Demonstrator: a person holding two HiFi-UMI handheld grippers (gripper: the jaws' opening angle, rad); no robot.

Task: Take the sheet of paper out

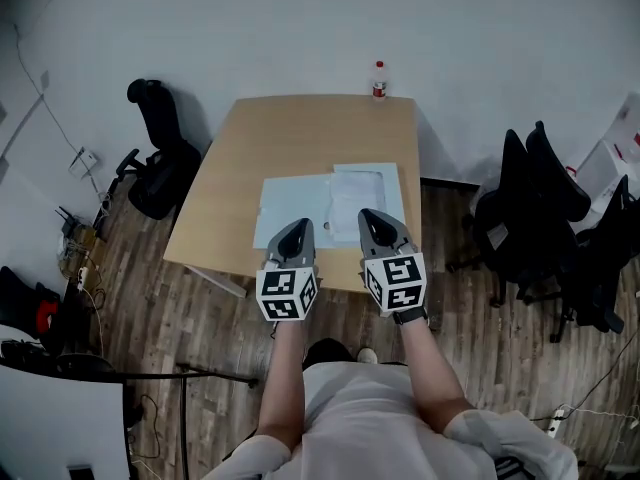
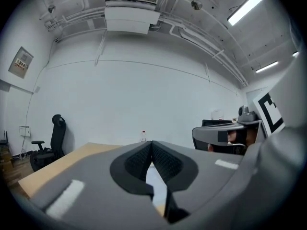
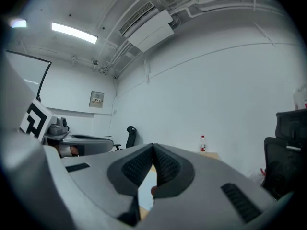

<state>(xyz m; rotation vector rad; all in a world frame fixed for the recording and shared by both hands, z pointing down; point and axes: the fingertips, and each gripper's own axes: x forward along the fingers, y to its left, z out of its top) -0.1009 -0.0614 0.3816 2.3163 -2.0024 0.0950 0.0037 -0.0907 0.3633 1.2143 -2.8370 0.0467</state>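
On the wooden table [image 1: 300,128] lie a pale blue folder [image 1: 290,208] and, overlapping its right side, a white sheet of paper [image 1: 358,190] in a clear sleeve. My left gripper [image 1: 293,226] hovers over the folder's near edge and is shut with nothing in it; its tips [image 2: 151,143] meet. My right gripper [image 1: 372,214] is over the near edge of the white sheet, also shut and holding nothing, its tips [image 3: 153,145] together. Both point level toward the far wall. A strip of pale paper [image 2: 156,181] shows below the left jaws.
A bottle with a red cap [image 1: 379,80] stands at the table's far edge. A black office chair [image 1: 160,158] is left of the table, and more black chairs [image 1: 540,218] are to the right. Cables and boxes lie on the floor at the left [image 1: 75,248].
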